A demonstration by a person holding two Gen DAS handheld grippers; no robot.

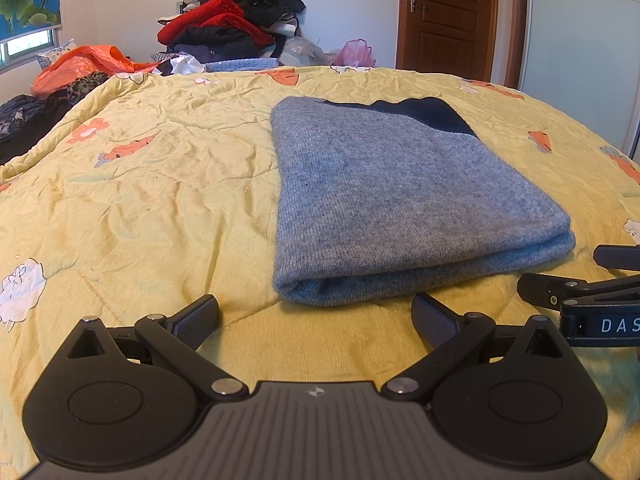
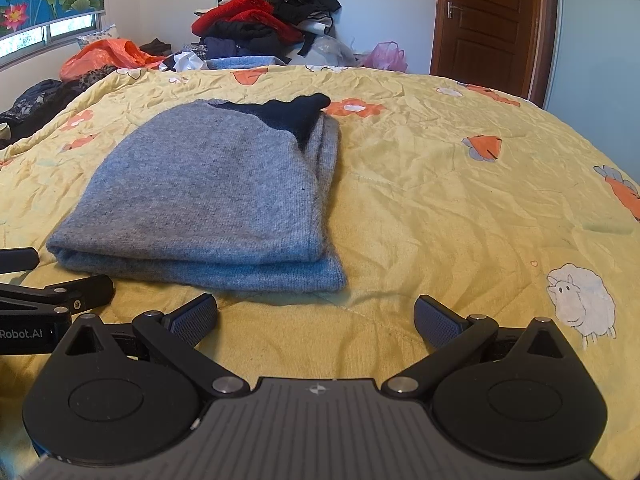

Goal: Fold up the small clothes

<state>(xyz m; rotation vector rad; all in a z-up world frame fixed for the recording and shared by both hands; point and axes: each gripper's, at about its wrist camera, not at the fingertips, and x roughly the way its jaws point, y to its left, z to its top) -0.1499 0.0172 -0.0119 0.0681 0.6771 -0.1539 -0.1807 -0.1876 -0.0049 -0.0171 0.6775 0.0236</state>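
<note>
A grey knit sweater (image 1: 400, 200) with a dark navy part at its far end lies folded into a flat rectangle on the yellow quilt (image 1: 140, 200). It also shows in the right wrist view (image 2: 208, 192). My left gripper (image 1: 316, 316) is open and empty, just short of the sweater's near edge. My right gripper (image 2: 316, 316) is open and empty, in front of the sweater's near right corner. The right gripper shows at the right edge of the left wrist view (image 1: 592, 280), and the left gripper at the left edge of the right wrist view (image 2: 52, 280).
A tall pile of red, black and dark clothes (image 1: 236, 20) stands at the far side of the bed. An orange bag (image 1: 84, 64) and dark garments (image 1: 24, 120) lie at the far left. A brown door (image 1: 448, 16) is at the back right.
</note>
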